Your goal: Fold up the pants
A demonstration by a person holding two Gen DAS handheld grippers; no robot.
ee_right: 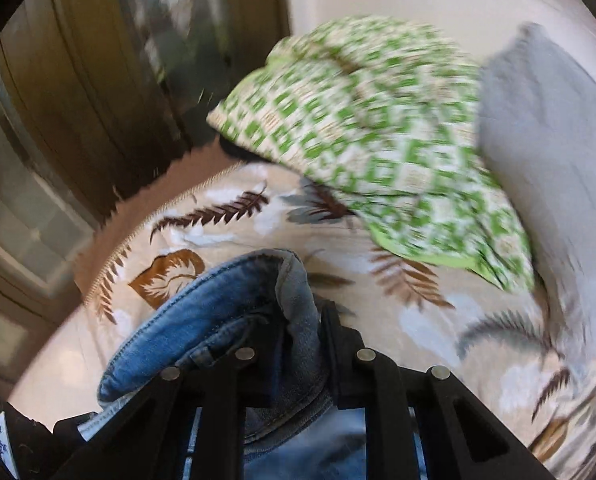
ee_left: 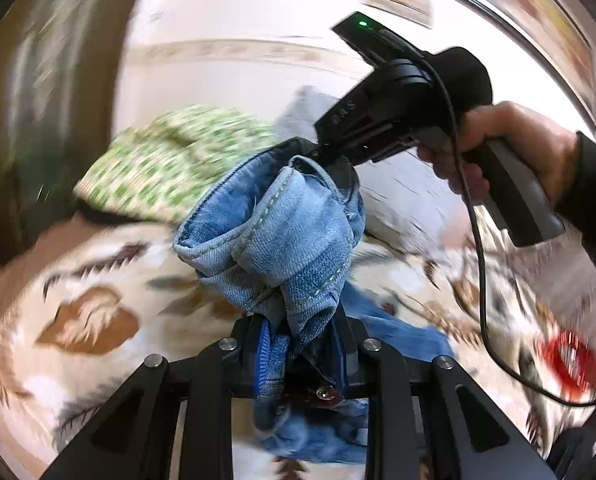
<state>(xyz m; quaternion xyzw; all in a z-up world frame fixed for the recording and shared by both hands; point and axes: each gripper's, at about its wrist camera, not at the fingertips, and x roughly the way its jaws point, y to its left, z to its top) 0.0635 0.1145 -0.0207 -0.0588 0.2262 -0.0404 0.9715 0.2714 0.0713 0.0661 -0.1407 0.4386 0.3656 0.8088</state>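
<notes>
The left gripper (ee_left: 301, 352) is pinching a bunched fold of the blue denim pants (ee_left: 282, 240), its jaws nearly together on the cloth. Ahead of it and higher, the right gripper (ee_left: 317, 152) is clamping another edge of the same pants, a hand (ee_left: 509, 144) wrapping its handle. Beneath both grippers, the bed (ee_left: 90, 320) (leaf-print cover) is lying blurred. Beyond the right gripper (ee_right: 298, 340), a green checked cushion (ee_right: 377, 128) and a grey pillow (ee_right: 549, 140) are resting. A red blur at the left gripper's lower right is unreadable.
</notes>
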